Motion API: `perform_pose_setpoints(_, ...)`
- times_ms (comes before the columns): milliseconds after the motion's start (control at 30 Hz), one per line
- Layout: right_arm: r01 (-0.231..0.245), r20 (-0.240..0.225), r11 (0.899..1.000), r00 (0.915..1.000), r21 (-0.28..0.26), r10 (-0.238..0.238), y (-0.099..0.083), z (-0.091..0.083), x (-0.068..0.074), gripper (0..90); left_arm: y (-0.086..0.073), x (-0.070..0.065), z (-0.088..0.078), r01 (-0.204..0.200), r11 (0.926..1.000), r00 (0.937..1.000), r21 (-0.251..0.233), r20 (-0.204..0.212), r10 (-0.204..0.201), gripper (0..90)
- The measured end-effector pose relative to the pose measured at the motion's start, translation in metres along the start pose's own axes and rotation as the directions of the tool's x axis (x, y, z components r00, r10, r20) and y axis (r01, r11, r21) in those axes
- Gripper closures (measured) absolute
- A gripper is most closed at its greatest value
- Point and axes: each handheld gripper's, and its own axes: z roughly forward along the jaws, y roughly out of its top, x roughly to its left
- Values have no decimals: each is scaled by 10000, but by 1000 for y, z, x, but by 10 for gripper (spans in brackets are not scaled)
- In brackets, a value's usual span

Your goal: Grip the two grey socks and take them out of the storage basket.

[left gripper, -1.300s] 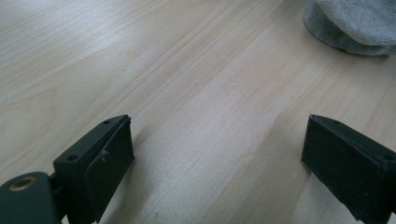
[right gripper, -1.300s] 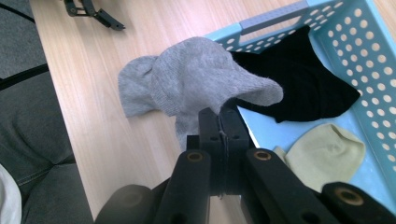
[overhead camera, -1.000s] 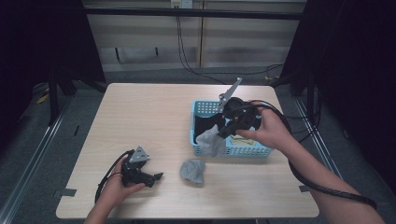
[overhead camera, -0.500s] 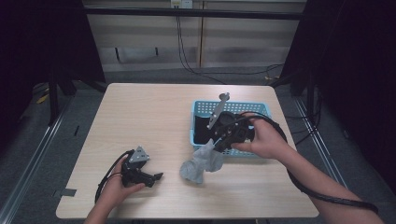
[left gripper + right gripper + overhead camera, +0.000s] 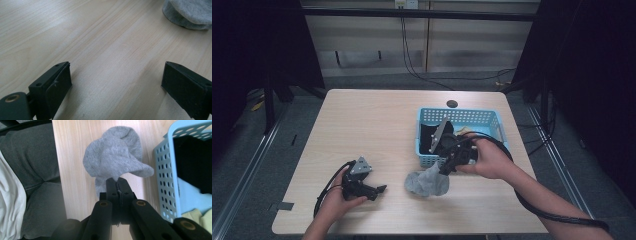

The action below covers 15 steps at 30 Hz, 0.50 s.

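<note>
Since the earlier frames the right gripper (image 5: 446,169) had come away from the blue basket (image 5: 492,119) and sunk toward the worktop (image 5: 377,125), carrying a grey sock (image 5: 428,183) that had hung over the basket's near edge and now touched the wood in front of it, on top of the grey sock that already lay there. Its fingers (image 5: 111,185) were pressed together on a fold of the sock (image 5: 115,160). The left gripper (image 5: 377,190) had kept its place near the worktop's front edge, fingers (image 5: 60,80) spread wide with bare wood between them. The basket stood just beside the sock, its perforated wall close to the right gripper, with dark cloth (image 5: 429,137) inside. The right gripper view looked down on the bunched sock, the basket wall (image 5: 165,167) and the person's lap beyond the worktop edge; the left gripper view caught a grey sock's rim (image 5: 187,12) at its upper right corner, well apart from its own fingers.
</note>
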Motion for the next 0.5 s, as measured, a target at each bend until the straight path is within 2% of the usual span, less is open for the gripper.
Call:
perform_pose_setpoints(200, -25, -99, 10000, 9999, 66, 26, -3, 11, 0, 893, 0, 0, 0, -11, 10000, 10000, -17, 3, 11, 82)
perform_pose_setpoints(333, 24, -157, 9994, 9999, 357, -18, -5, 20, -1, 891, 0, 0, 0, -1, 10000, 10000, -1, 1, 1, 83)
perform_pose_setpoints(367, -89, -158, 9989, 9998, 464, 97, -6, 22, 0, 882, 0, 0, 0, -9, 10000, 10000, -3, 2, 9, 82)
perform_pose_setpoints(500, -258, -15, 9981, 9997, 552, 260, -8, 24, -1, 758, 0, 0, 0, -3, 10000, 10000, 1, 2, 3, 83)
